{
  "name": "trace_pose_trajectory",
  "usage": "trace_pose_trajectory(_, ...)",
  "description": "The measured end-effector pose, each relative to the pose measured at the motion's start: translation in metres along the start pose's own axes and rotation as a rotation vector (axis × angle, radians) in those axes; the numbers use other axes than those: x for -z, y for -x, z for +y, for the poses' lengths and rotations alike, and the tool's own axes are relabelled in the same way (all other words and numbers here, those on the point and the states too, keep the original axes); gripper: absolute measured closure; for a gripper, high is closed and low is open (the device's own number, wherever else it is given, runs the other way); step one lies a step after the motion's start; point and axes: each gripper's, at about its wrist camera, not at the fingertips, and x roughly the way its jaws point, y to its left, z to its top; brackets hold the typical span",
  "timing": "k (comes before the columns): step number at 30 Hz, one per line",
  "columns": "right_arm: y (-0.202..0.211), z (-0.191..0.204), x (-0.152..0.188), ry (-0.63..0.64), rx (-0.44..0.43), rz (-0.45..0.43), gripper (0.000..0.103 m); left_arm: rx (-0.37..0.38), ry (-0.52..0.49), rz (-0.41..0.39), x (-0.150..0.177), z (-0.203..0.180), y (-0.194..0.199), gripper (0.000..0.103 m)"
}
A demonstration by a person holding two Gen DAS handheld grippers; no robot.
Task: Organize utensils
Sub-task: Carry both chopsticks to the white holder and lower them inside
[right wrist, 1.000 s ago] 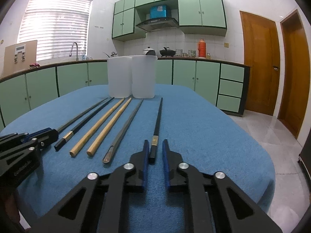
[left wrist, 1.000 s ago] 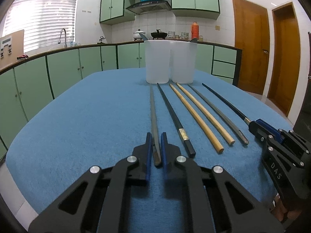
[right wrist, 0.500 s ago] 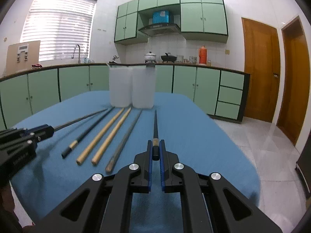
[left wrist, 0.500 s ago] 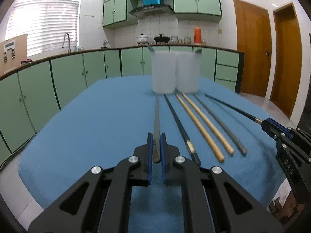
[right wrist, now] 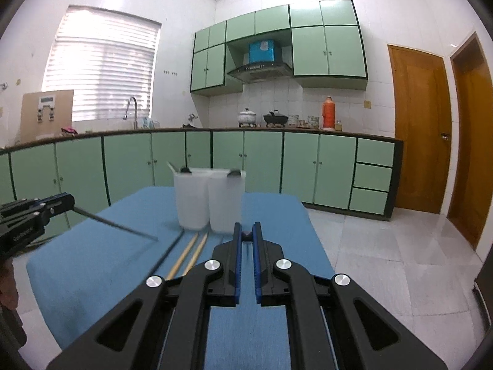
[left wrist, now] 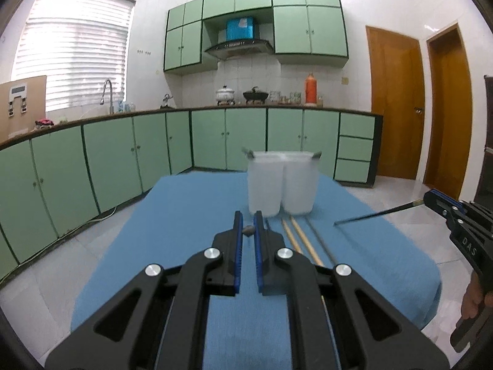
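My left gripper (left wrist: pixel 247 230) is shut on a grey chopstick (left wrist: pixel 247 231), held above the blue table; it shows in the right wrist view (right wrist: pixel 117 224) slanting down to the table. My right gripper (right wrist: pixel 246 233) is shut on a black chopstick (right wrist: pixel 246 234), which shows in the left wrist view (left wrist: pixel 376 215) lifted at the right. Two white translucent cups (left wrist: pixel 282 183) stand side by side at the far end of the table, each with utensil ends at the rim. Two wooden chopsticks (left wrist: pixel 300 239), a black one (right wrist: pixel 169 254) and a grey one (left wrist: pixel 322 243) lie before the cups.
The blue cloth table (left wrist: pixel 191 215) stands in a kitchen with green cabinets (left wrist: pixel 123 154) behind and left. Tiled floor (right wrist: pixel 400 262) and wooden doors (right wrist: pixel 422 129) are at the right.
Both grippers have closed on a chopstick each and lifted them up off the table, pulling back from the cups.
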Motion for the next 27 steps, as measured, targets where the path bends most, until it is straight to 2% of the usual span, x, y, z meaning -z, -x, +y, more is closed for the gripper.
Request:
trace_pose_trajectory(7, -0.005, -0.005, -0.05, -0.015, -0.067, 0.008, 0.096, 0.066, 0.014, -0.013, -0.042, 0.001, -0.002, 0.097)
trace_pose_trajectory(13, -0.015, -0.008, -0.085, -0.022, -0.133, 0.046, 0.096, 0.102, 0.005, -0.008, -0.064, -0.002, -0.004, 0.097)
trace_pose_trajectory(19, -0.024, -0.008, -0.107, -0.012, -0.179, 0.065, 0.096, 0.13, -0.001, -0.012, -0.079, -0.003, -0.008, 0.097)
trace_pose_trajectory(27, -0.035, -0.009, -0.135, -0.003, -0.218, 0.04, 0.096, 0.156, 0.01, -0.027, -0.095, -0.001, -0.019, 0.097)
